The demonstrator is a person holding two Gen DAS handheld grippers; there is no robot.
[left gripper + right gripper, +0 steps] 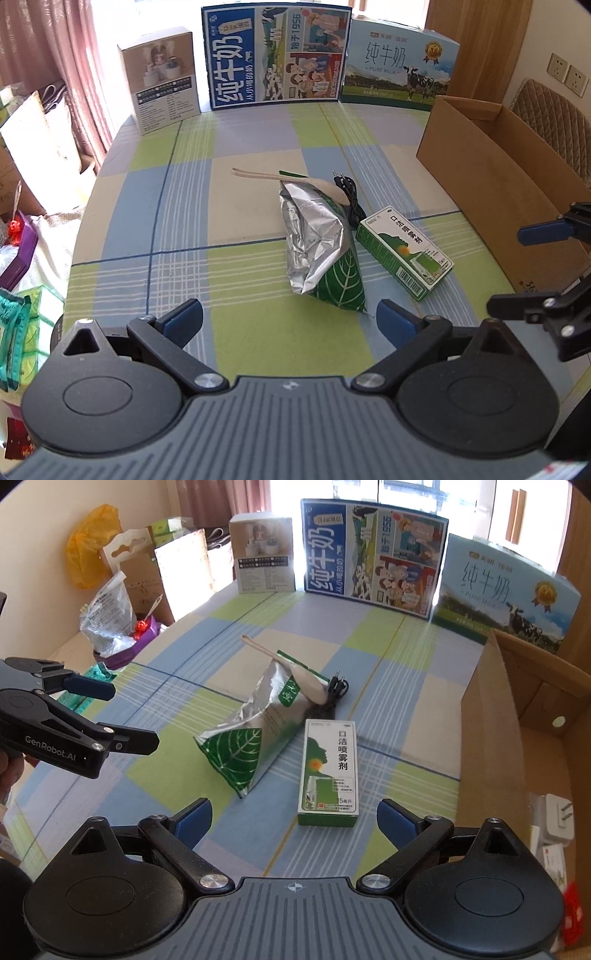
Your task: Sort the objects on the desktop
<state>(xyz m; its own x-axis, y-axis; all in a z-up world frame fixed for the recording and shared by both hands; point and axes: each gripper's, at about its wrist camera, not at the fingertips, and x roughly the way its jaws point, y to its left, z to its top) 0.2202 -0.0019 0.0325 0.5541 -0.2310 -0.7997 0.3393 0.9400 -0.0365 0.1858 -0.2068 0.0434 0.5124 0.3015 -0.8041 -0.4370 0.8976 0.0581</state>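
Table: checked cloth (177, 206), milk cartons (275, 55) at 12 o'clock.
Foil bag (317, 243): centre, spoon (295, 181) and cable (351, 199) touching its far end.
Spray box (328, 771): just beside bag, 3 o'clock.
Cardboard box (491, 177): 2 o'clock.
Left gripper (290, 321): wide, empty.
Right gripper (293, 818): wide, empty.

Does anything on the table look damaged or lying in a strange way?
The foil bag is crumpled and lies on its side. The wooden spoon rests across its top end, beside the tangled black cable. Nothing has spilled.
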